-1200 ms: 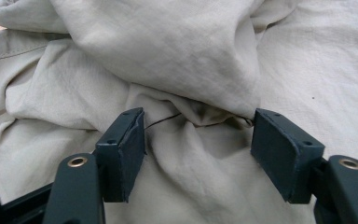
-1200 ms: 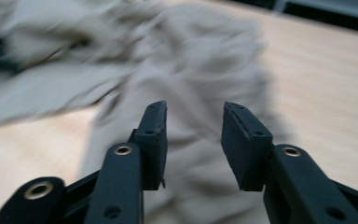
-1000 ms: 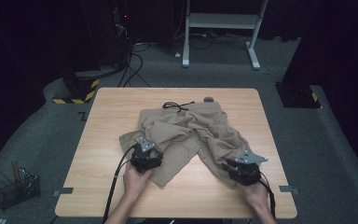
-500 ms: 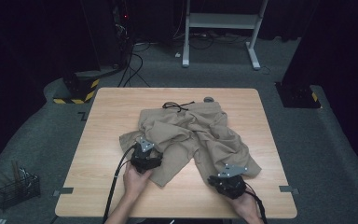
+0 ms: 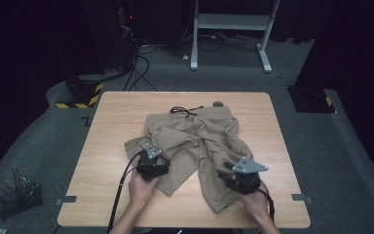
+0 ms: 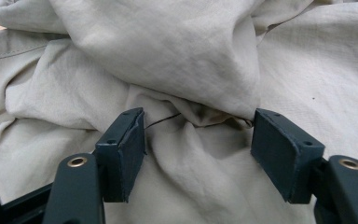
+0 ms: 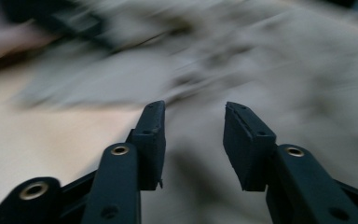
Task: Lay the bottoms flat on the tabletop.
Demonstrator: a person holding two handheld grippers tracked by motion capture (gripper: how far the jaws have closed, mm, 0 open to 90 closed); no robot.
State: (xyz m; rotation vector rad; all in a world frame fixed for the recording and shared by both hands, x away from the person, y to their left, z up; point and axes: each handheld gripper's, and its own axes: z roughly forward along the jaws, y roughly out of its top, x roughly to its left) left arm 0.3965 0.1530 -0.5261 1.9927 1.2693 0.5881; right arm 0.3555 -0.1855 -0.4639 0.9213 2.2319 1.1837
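My left gripper (image 6: 198,140) sits wide open over a bunched fold of the tan shorts (image 5: 195,141), which lie crumpled mid-table; my right gripper (image 7: 193,135), jaws parted, hovers at their near right leg

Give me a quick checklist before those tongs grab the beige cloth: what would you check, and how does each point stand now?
1. Left tongs open: ok, jaws apart.
2. Fabric between them: ok, a fold of the crumpled beige cotton shorts sits in the gap.
3. Right tongs open: ok.
4. Right tongs aimed at fabric: cannot tell, the right gripper view is blurred.
5. Shorts wholly on the light wooden table: ok.
6. Black drawstring free of both tongs: ok.
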